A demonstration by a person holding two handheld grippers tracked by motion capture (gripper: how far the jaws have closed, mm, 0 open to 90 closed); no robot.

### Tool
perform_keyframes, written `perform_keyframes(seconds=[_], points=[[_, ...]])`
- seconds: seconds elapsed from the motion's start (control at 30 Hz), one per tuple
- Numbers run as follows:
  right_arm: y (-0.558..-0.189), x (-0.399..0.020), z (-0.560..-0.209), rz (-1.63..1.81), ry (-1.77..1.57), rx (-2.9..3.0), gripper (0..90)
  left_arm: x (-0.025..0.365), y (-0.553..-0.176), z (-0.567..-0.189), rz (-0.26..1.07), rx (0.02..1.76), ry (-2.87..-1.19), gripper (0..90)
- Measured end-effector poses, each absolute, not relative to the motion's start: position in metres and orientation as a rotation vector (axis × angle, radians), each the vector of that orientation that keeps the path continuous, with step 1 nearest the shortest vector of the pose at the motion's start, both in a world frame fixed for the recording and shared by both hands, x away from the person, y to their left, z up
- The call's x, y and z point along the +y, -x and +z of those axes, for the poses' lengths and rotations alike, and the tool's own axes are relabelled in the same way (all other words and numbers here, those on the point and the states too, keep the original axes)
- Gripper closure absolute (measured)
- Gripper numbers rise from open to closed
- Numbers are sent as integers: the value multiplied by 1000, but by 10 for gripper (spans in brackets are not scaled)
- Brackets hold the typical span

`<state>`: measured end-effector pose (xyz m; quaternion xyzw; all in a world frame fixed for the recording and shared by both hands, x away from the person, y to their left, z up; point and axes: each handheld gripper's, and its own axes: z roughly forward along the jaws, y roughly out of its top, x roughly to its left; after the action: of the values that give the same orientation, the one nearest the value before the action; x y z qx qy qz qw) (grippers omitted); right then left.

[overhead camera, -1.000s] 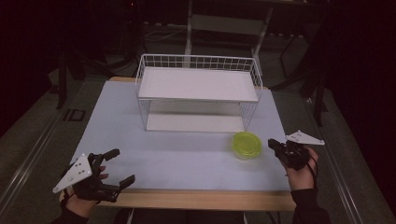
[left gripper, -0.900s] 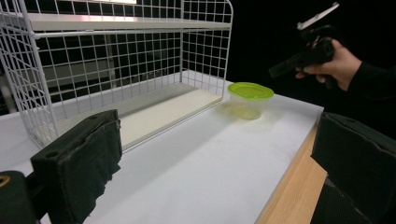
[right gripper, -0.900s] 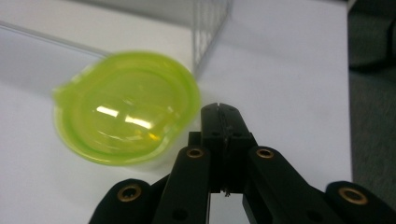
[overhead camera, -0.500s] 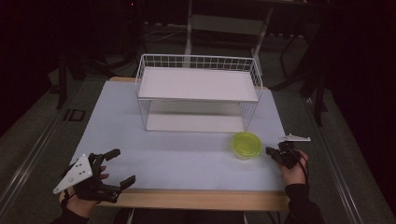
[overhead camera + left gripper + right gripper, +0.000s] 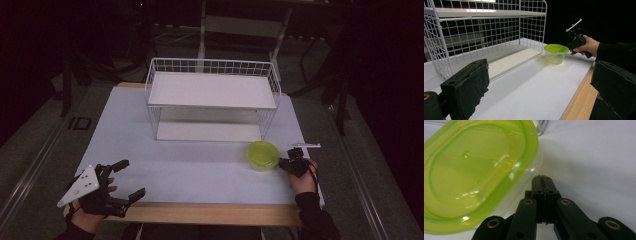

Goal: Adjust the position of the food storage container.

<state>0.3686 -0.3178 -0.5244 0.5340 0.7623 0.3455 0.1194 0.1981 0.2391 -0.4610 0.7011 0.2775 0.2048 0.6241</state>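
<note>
Green-lidded clear plastic container (image 5: 263,154) stands on the white table top (image 5: 190,165), near its right edge and just in front of the near right corner of the white wire two-shelf rack (image 5: 212,100). Over the last second the right gripper (image 5: 290,163) has moved in from the table's right side toward the tub, and its grey plate, which lay broad to the high camera, now shows almost edge-on, so the hand has rolled. It sits just beside the container's right side. In the right gripper view its jaws are pressed together with nothing between them, their tips close to the lower wall of the container (image 5: 474,175), under the lid's rim. I judge this as an approach: with the jaws closed there is no grasp yet, so they would have to part before taking the rim, or else the tool is set to nudge the tub.

The left gripper (image 5: 125,180) rests at the near left corner of the table, well apart from the tub, jaws spread wide and empty; it has stayed put meanwhile. Both rack shelves are bare. Between the tub and the lower shelf stands the rack's wire end panel and corner post (image 5: 544,27), which would block a straight push to the far side.
</note>
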Motion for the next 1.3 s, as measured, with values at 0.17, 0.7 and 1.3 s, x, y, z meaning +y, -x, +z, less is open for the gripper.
perform_keyframes(seconds=[0.17, 0.7, 1.3], points=[[-370, -305, -524, 1056, -1554, 2257, 900, 239, -198, -461, 469, 636, -1613, 26], [-374, -233, -526, 1099, -1449, 2405, 900, 238, -199, -462, 463, 635, -1624, 26], [-374, -164, -530, 1115, -1339, 2509, 900, 238, -199, -462, 462, 635, -1625, 26]])
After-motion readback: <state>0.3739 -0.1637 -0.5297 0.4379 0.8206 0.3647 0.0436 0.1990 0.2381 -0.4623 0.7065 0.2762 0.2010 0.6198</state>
